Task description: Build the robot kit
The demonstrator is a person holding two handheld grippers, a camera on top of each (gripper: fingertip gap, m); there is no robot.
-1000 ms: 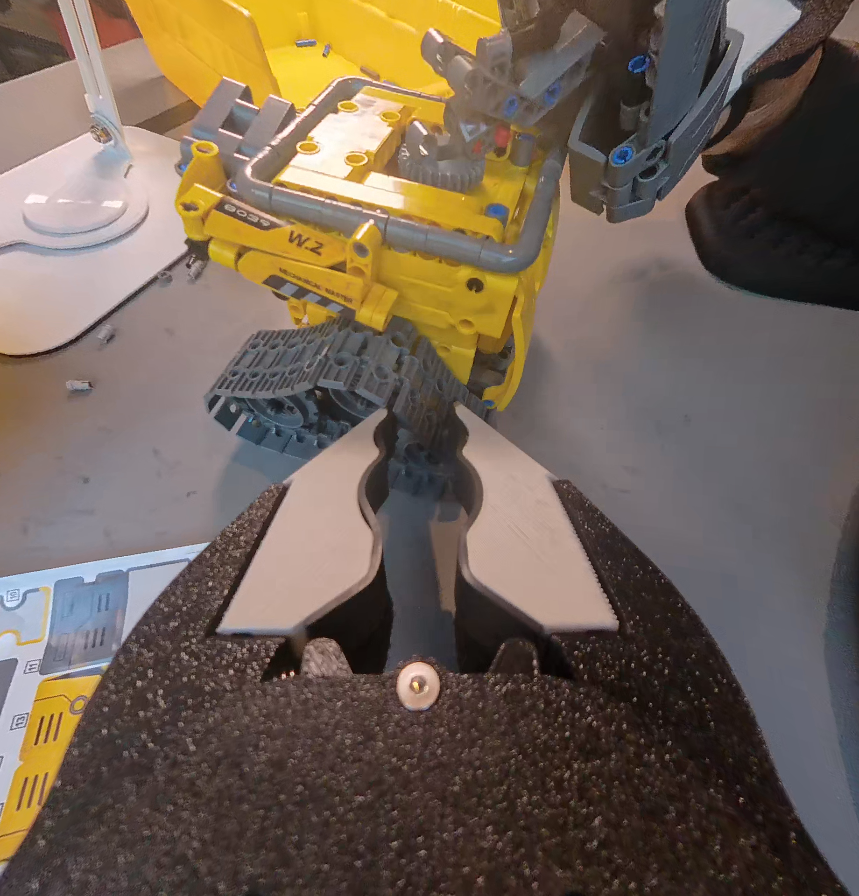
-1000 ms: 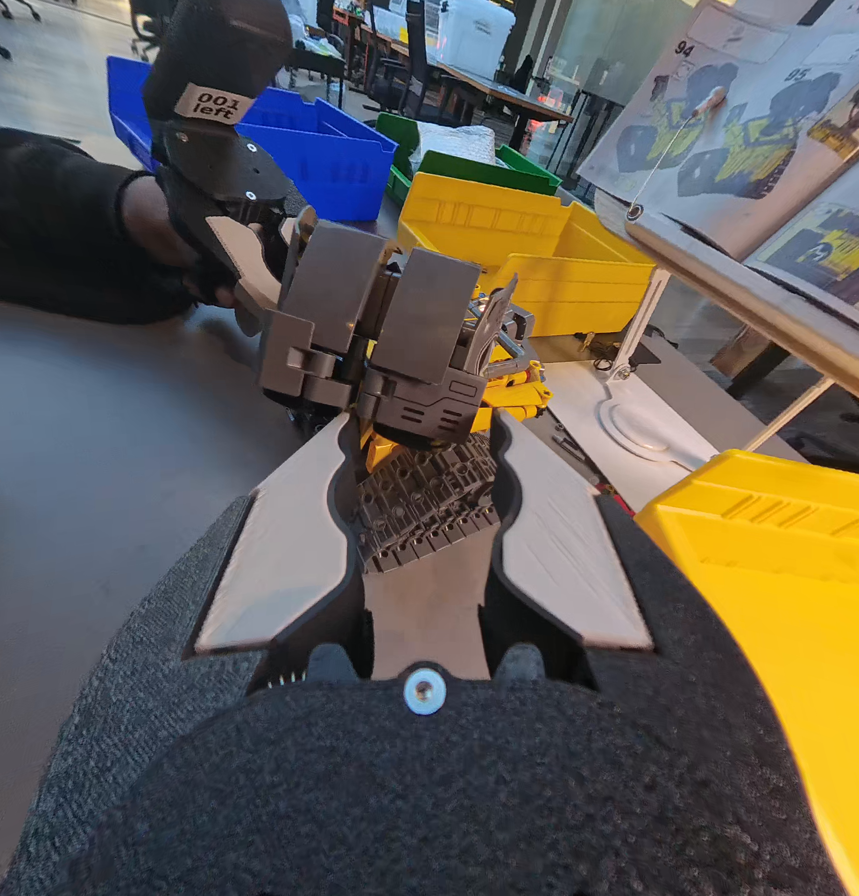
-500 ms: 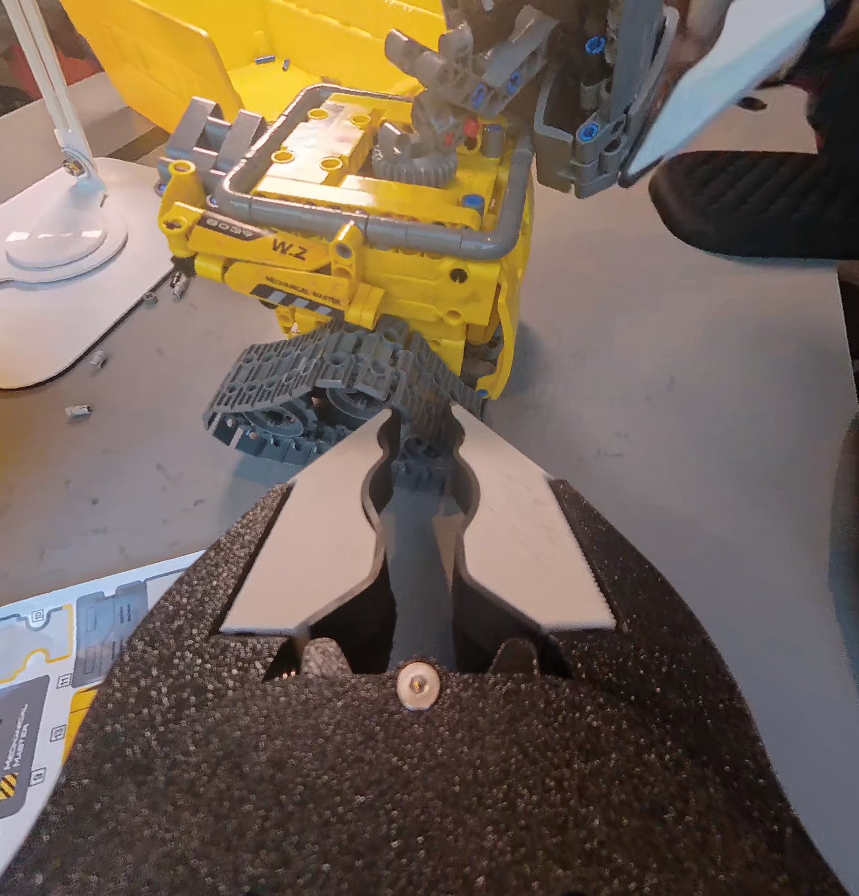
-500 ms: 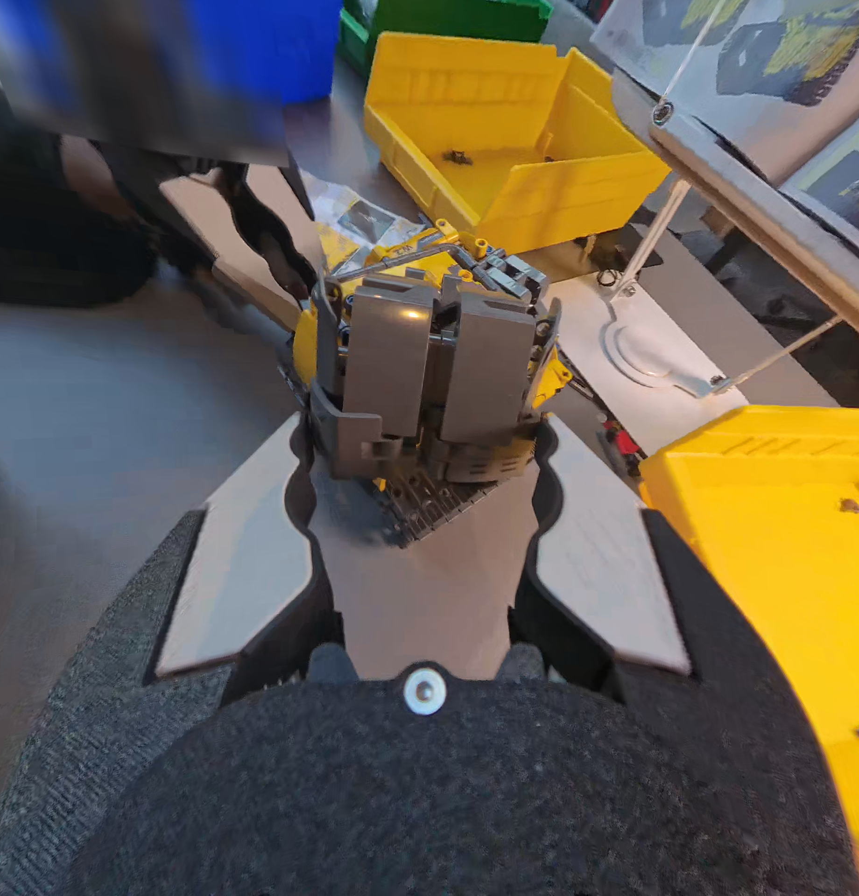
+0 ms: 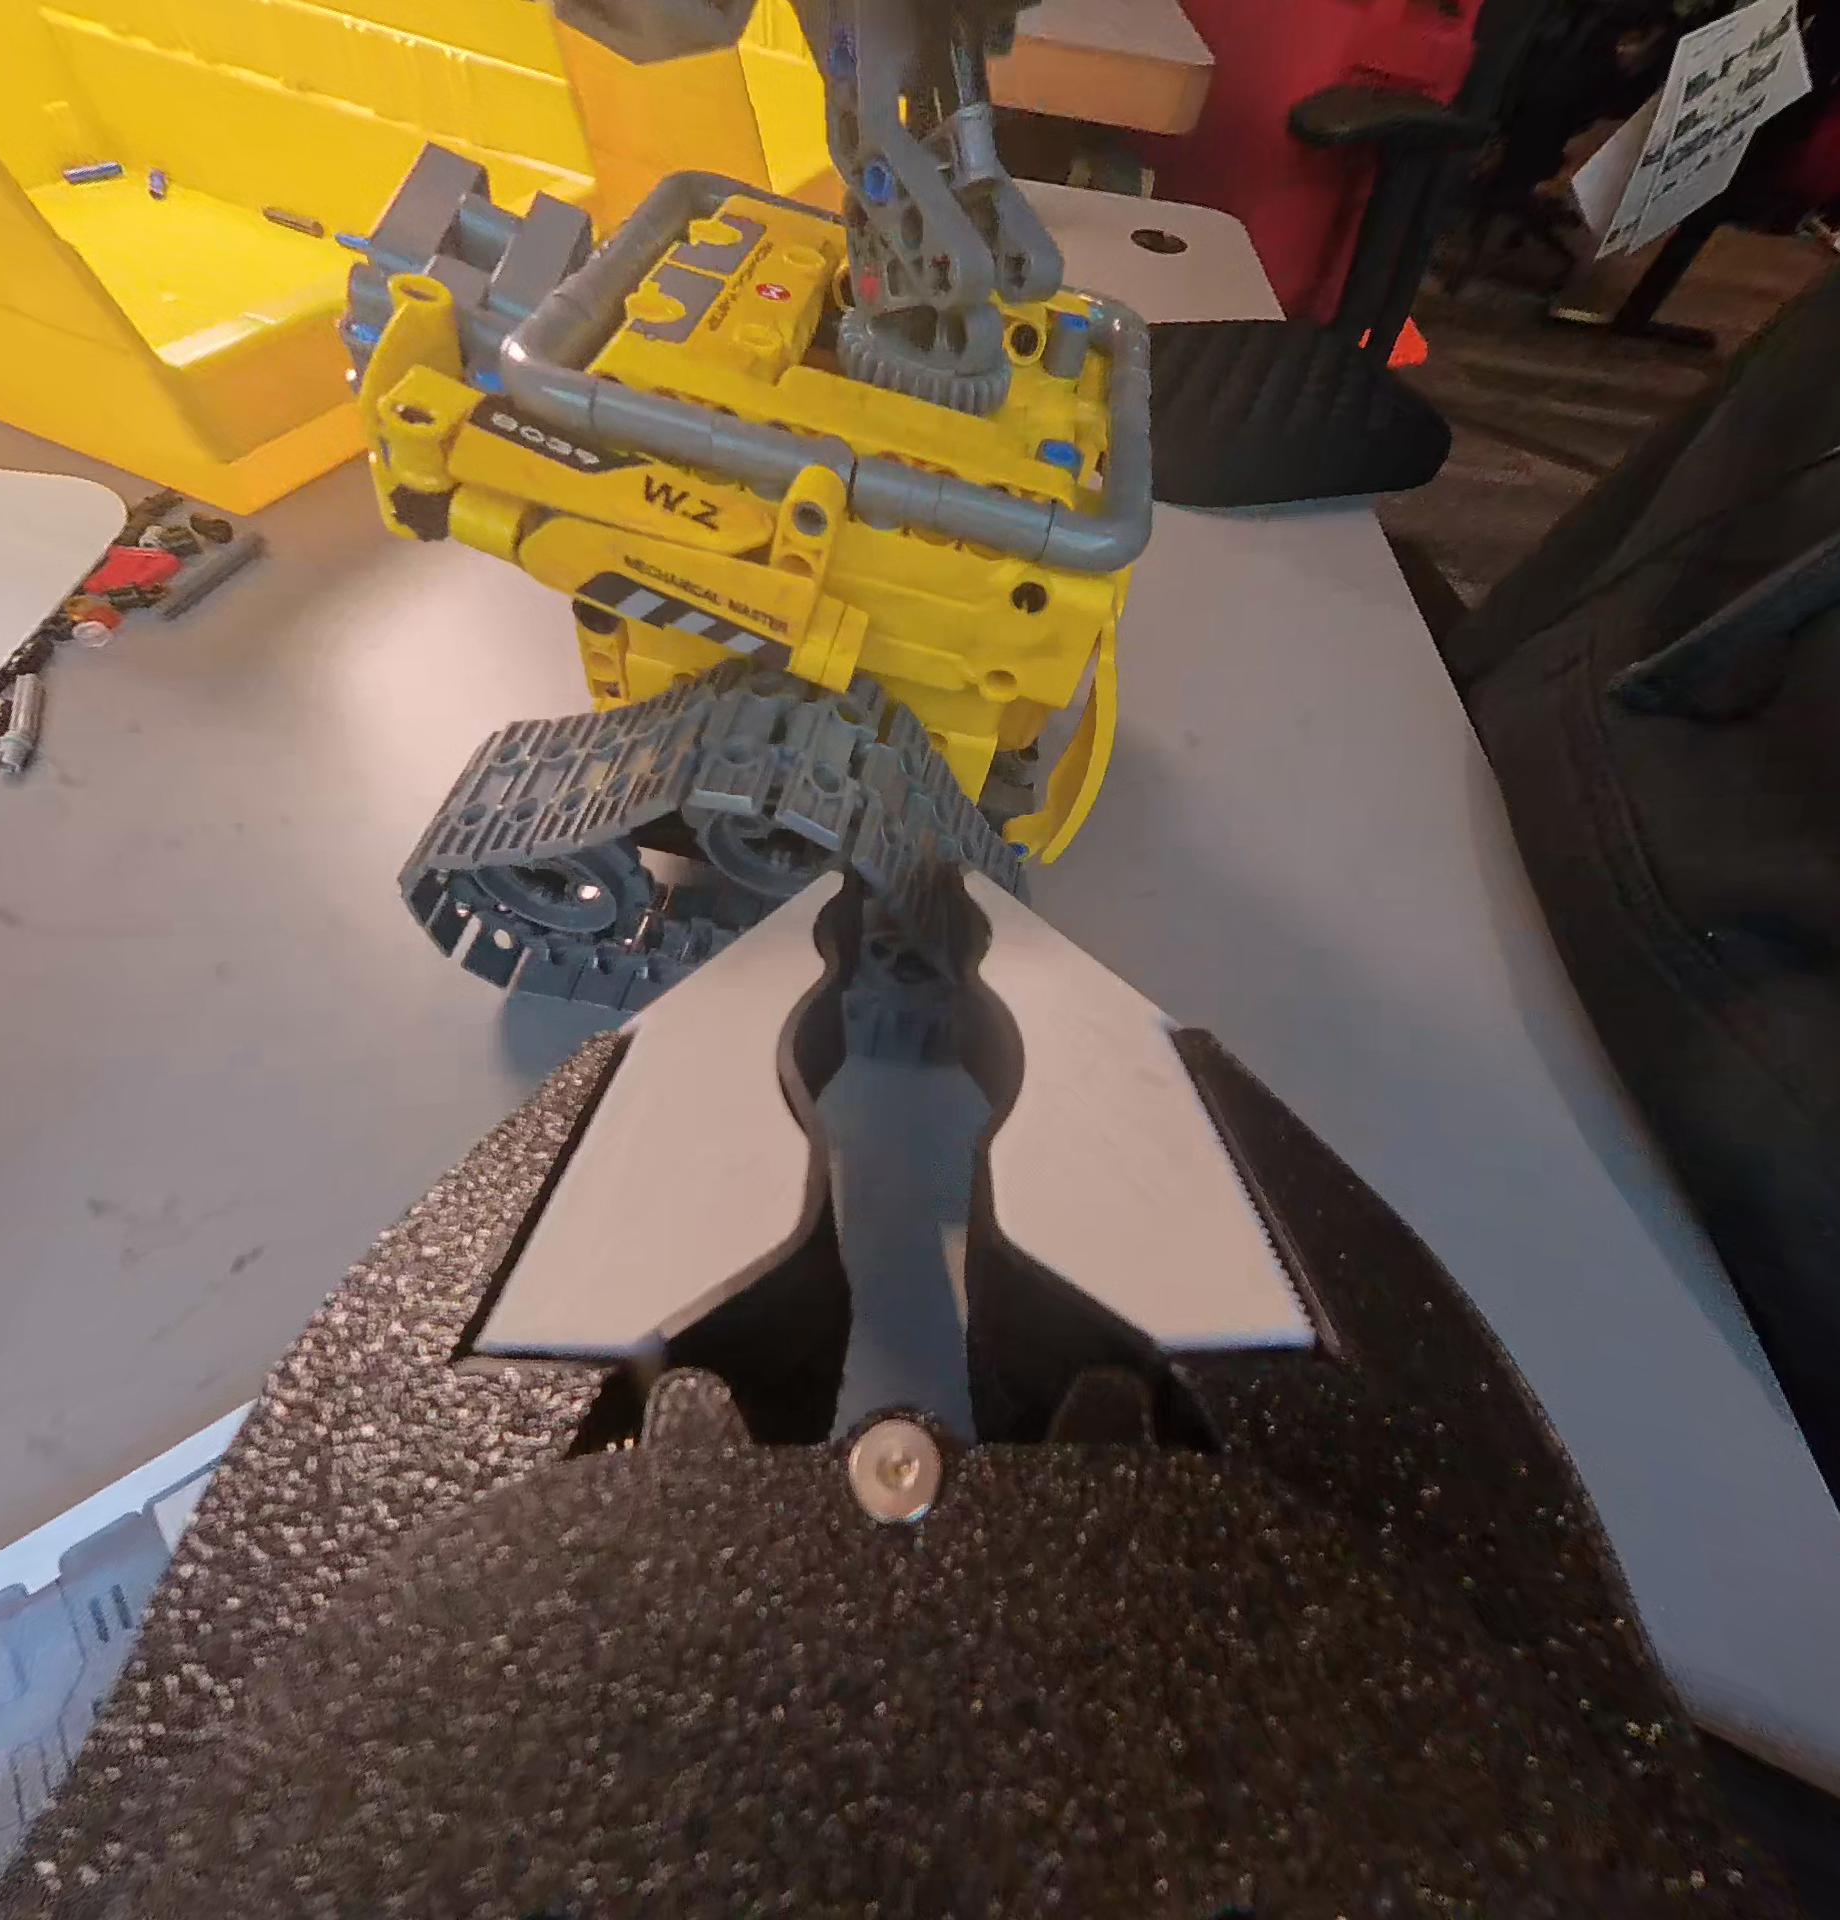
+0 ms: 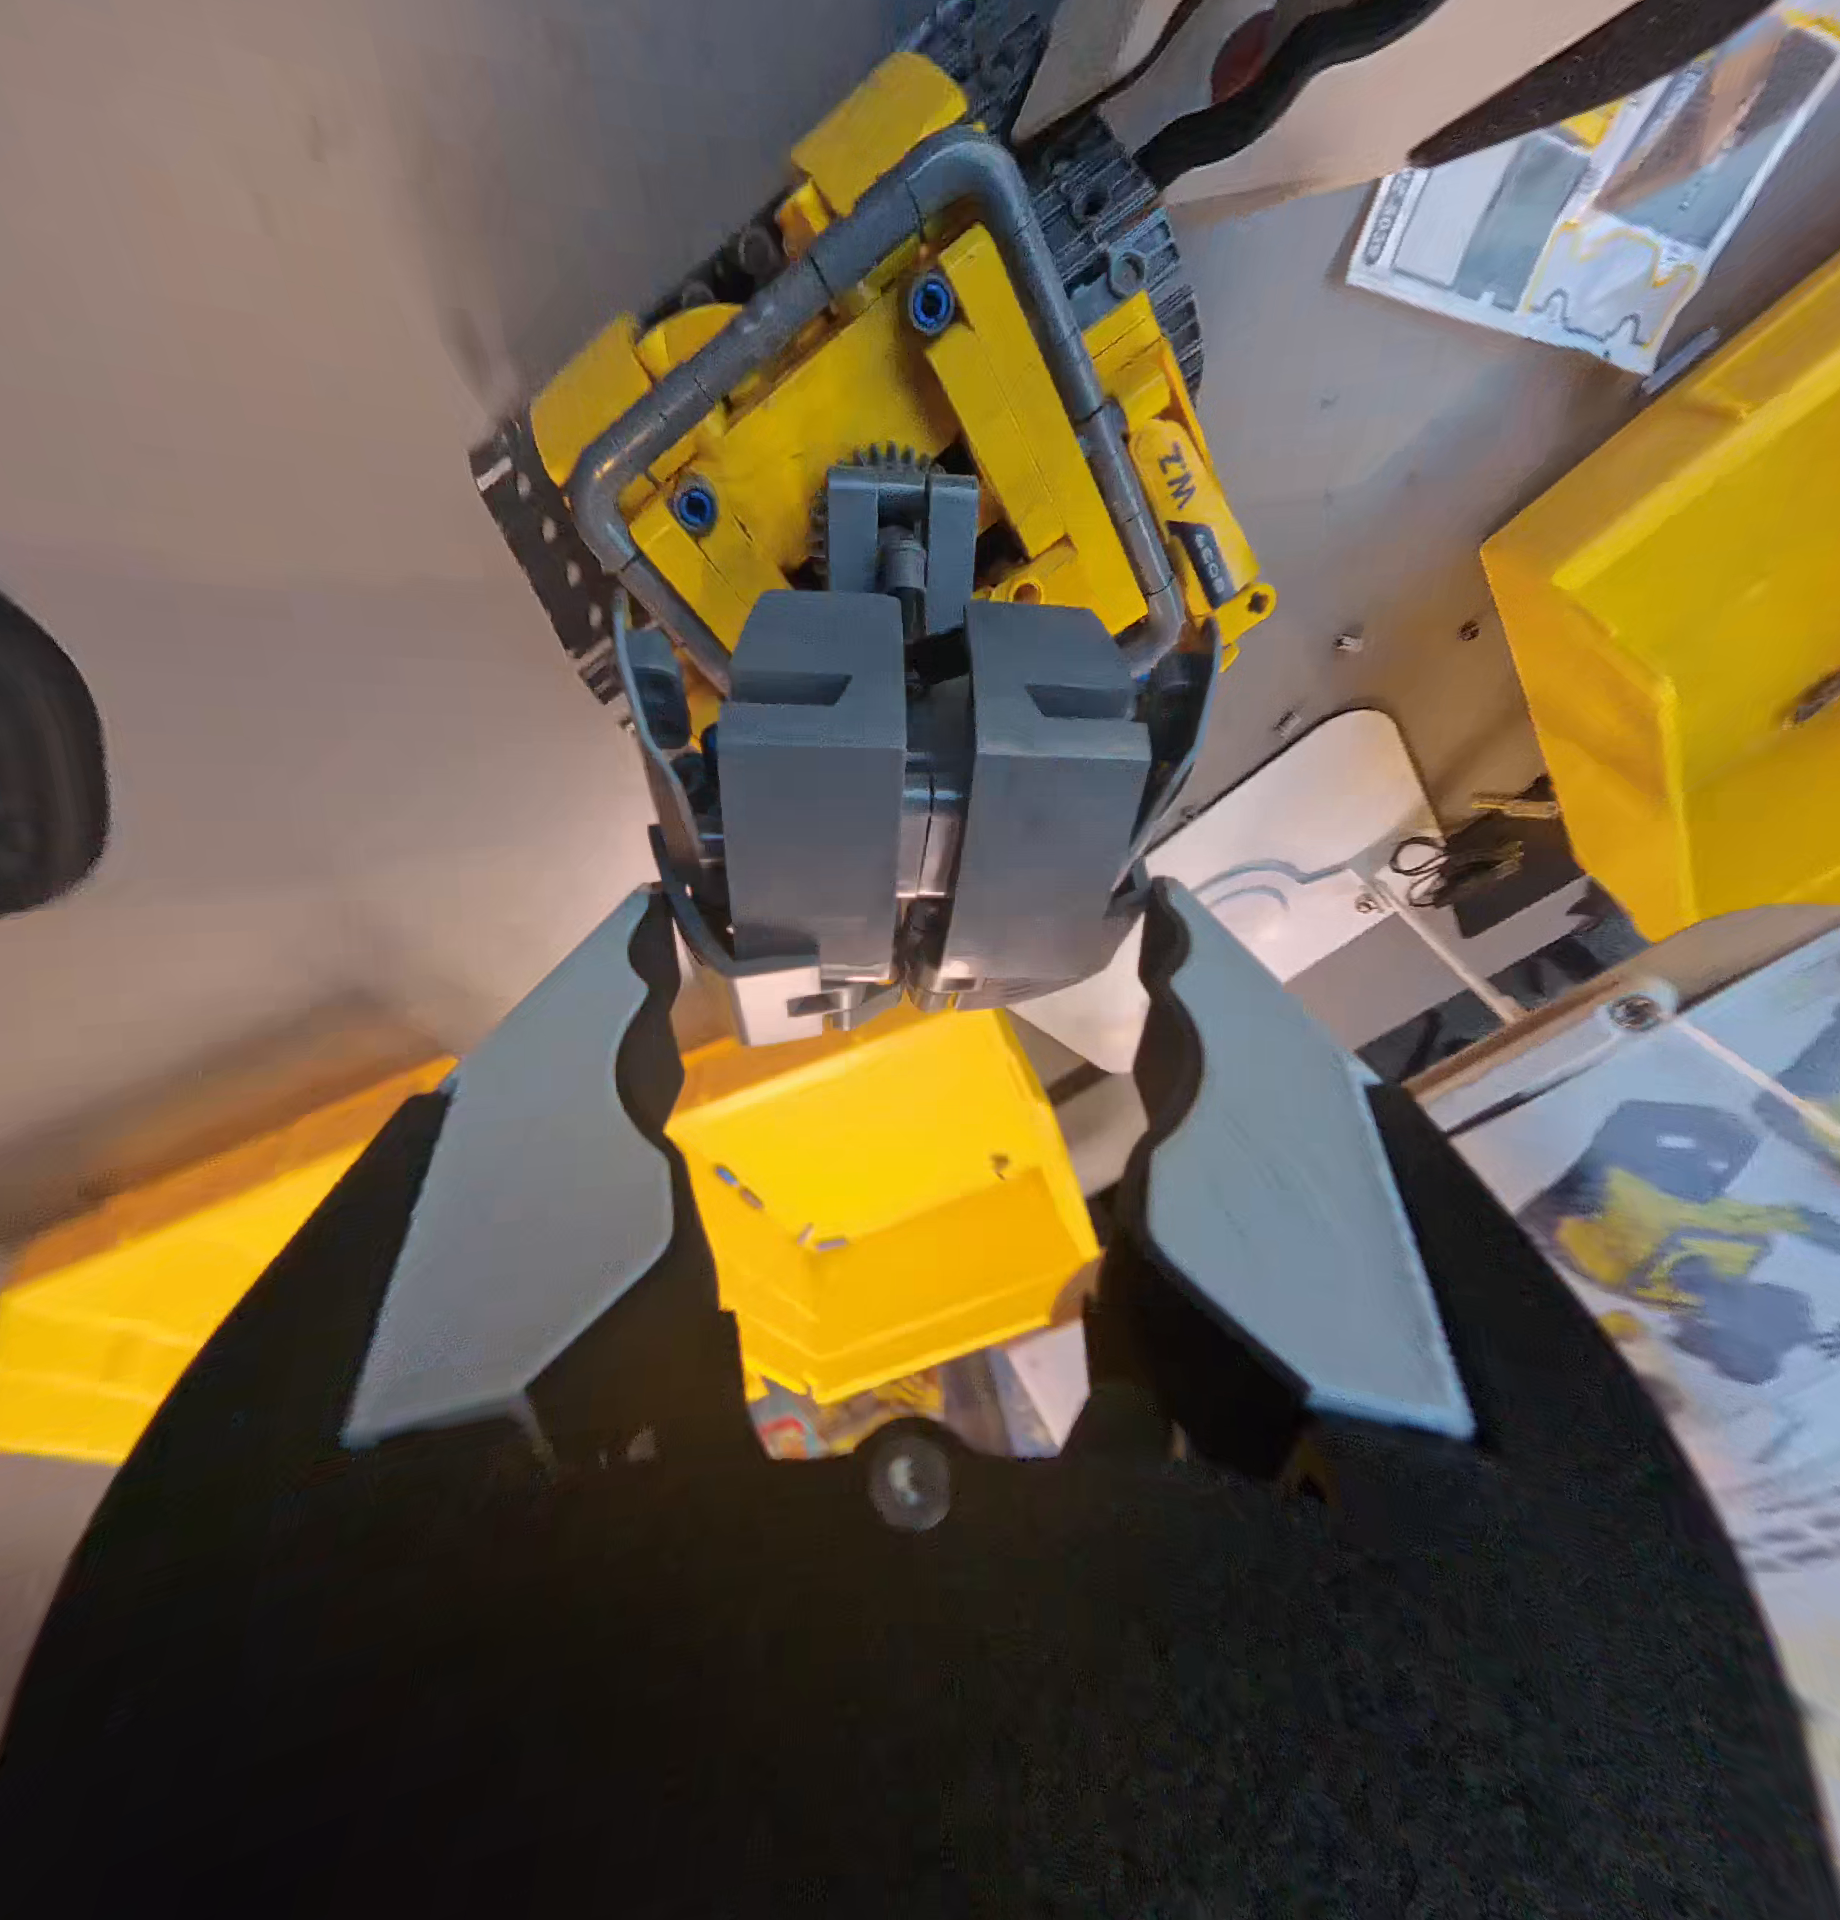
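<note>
A yellow brick-built tracked vehicle point(image 5: 791, 540) stands on the grey table point(image 5: 220, 987). My left gripper point(image 5: 900, 894) is shut on the near end of its dark grey track point(image 5: 687, 769). A grey arm point(image 5: 916, 208) rises from the gear on top, out of frame. The right wrist view looks down on the vehicle point(image 6: 895, 395). My right gripper point(image 6: 900, 904) is spread wide, its tips against both sides of the grey block assembly point(image 6: 926, 790) at the arm's end. The left gripper's fingers point(image 6: 1077, 62) show at the top.
Yellow bins stand behind the vehicle point(image 5: 168, 260) and show in the right wrist view point(image 6: 1705, 623). Small loose parts point(image 5: 137, 571) lie by a white stand base point(image 6: 1300, 831). A sticker sheet point(image 6: 1518, 239) and an instruction booklet point(image 6: 1674, 1195) lie nearby. Dark fabric point(image 5: 1726, 831) borders the table's right edge. Some 15 cm of space lies between my two pairs of fingers.
My right gripper opened wider, took the grey assembly between its tips and swung from beside the vehicle to above it, raising the arm. My left gripper stays shut on the track.
</note>
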